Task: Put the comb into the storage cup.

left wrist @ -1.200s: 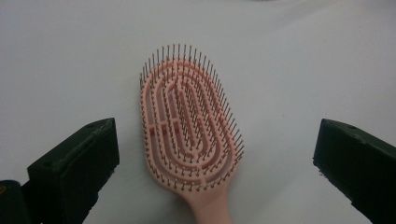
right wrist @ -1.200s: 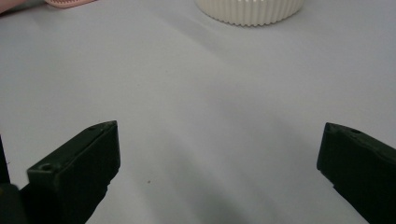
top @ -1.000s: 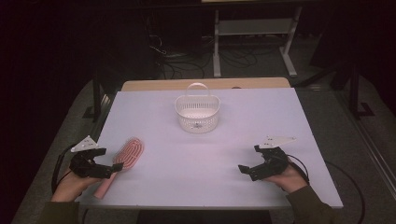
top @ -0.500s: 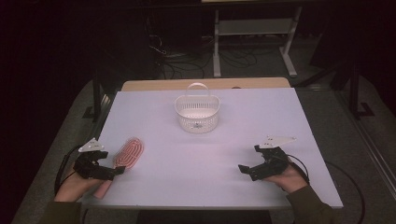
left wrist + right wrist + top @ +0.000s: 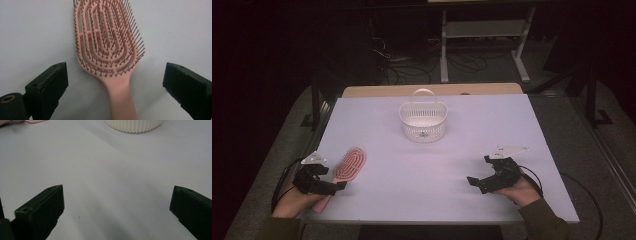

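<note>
The left gripper point(image 5: 113, 82), jaws wide and just starting to close, straddles the pink hairbrush point(image 5: 107, 47) handle at the near-left table point(image 5: 512, 125) edge for pickup, while the right gripper point(image 5: 477, 182) rests near-right, open and empty.

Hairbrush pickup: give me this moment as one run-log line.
left gripper: open, jaws just closing astride pink hairbrush handle, no contact | right gripper: open, idle | basket: centre table

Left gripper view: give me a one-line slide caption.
Open left gripper straddles the handle of a pink hairbrush lying bristles-up on the white table, jaws just starting to close, not yet touching it.
</note>
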Demonstrator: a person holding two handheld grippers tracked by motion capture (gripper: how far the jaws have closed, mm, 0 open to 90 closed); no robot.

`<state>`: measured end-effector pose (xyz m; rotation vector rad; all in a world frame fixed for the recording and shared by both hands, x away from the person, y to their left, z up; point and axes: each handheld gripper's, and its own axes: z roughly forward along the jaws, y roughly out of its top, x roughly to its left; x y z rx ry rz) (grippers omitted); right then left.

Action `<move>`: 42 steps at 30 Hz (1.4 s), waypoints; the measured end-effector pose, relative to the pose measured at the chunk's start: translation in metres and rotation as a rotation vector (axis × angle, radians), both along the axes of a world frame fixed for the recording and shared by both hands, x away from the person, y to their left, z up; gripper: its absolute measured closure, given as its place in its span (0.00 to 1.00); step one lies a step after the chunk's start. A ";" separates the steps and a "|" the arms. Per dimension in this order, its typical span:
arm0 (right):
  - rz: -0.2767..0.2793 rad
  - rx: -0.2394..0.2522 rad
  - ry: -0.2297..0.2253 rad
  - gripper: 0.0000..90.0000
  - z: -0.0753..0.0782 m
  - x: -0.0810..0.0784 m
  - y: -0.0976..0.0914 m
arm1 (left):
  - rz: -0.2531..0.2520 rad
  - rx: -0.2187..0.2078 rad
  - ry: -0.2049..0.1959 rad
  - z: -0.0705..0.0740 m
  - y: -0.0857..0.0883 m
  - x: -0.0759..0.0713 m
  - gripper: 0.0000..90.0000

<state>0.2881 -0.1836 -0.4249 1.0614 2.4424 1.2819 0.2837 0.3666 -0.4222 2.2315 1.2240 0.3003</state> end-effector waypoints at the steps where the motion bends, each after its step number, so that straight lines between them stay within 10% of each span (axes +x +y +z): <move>1: 0.000 -0.001 0.000 0.00 0.000 0.000 0.000 | 0.004 0.003 0.006 -0.001 0.000 0.000 0.08; 42: 0.000 -0.001 0.001 0.00 0.000 0.000 0.000 | 0.022 0.089 0.054 -0.003 -0.002 0.000 0.60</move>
